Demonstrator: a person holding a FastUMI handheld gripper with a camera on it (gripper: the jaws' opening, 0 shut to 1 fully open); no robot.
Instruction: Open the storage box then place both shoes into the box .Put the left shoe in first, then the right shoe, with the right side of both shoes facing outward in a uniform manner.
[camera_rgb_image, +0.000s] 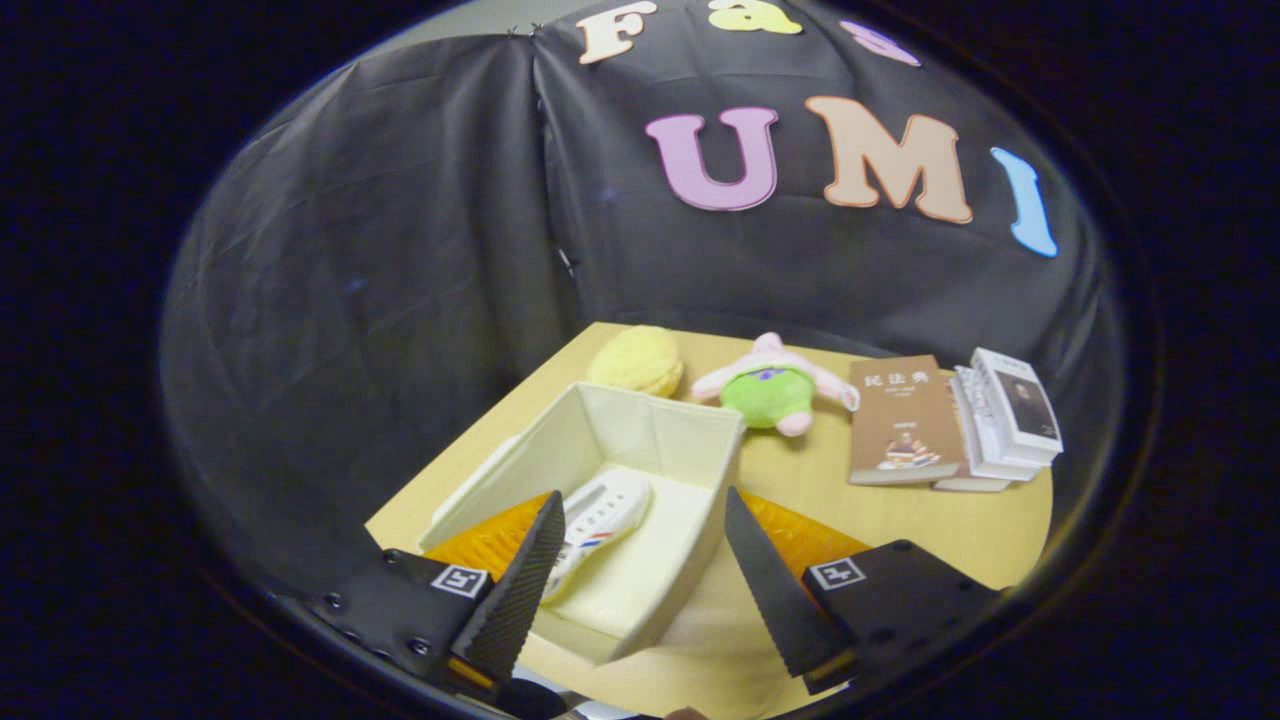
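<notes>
Cream fabric box (690, 450) sits open on table (930, 525) w/ one white shoe (600, 520) inside, gripper (640, 575) above its near edge w/ fingers spread & holding nothing; behind box: yellow plush (636, 360), green plush (772, 390); books (950, 420) to its right.

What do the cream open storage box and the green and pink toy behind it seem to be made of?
The cream open storage box looks like fabric over stiff panels: matte, with soft folded corners. The green and pink toy seems plush, fuzzy and rounded. The gripper is open above the box, holding nothing.
</notes>
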